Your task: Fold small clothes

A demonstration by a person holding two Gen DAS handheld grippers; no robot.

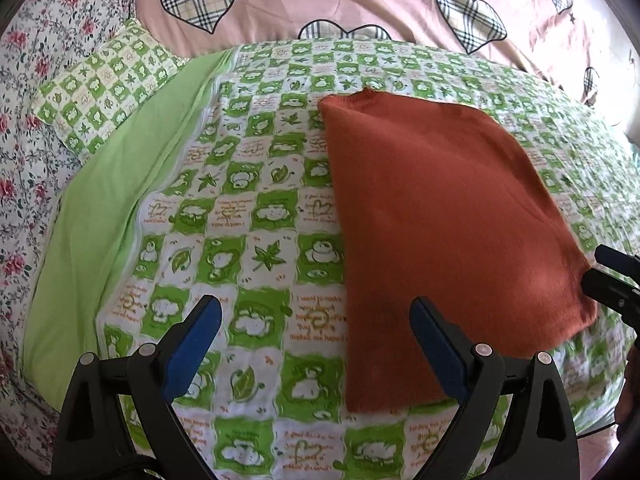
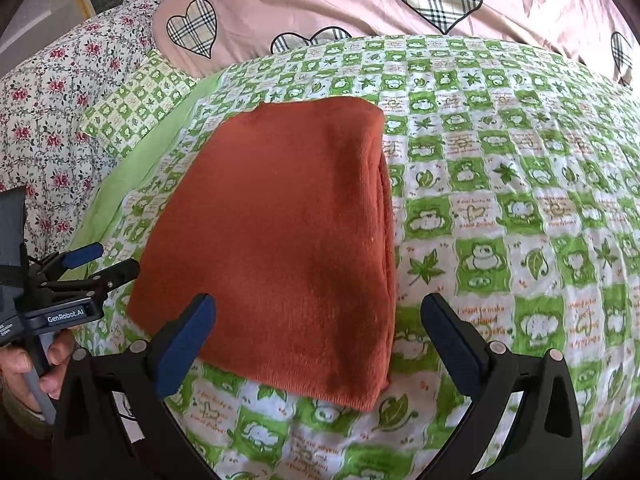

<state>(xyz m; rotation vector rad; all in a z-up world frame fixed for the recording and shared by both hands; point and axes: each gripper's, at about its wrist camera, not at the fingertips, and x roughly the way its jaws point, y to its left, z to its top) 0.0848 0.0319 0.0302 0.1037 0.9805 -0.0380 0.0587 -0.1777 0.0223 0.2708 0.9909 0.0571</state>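
A rust-orange garment (image 1: pixel 444 232) lies folded flat in a rectangle on the green-and-white checked bedspread (image 1: pixel 256 208); it also shows in the right wrist view (image 2: pixel 280 240), with stacked layers along its right edge. My left gripper (image 1: pixel 316 324) is open and empty above the bedspread, its right finger over the garment's near left part. My right gripper (image 2: pixel 318 320) is open and empty, hovering over the garment's near edge. The left gripper shows at the left edge of the right wrist view (image 2: pixel 94 262), and the right gripper at the right edge of the left wrist view (image 1: pixel 612 276).
A pink quilt with plaid hearts (image 1: pixel 340 4) lies bunched at the far side. A small checked pillow (image 1: pixel 104 84) and a floral sheet (image 1: pixel 28 128) lie at the left, with a plain green strip (image 1: pixel 104 208) between. A hand (image 2: pixel 24 368) holds the left gripper's handle.
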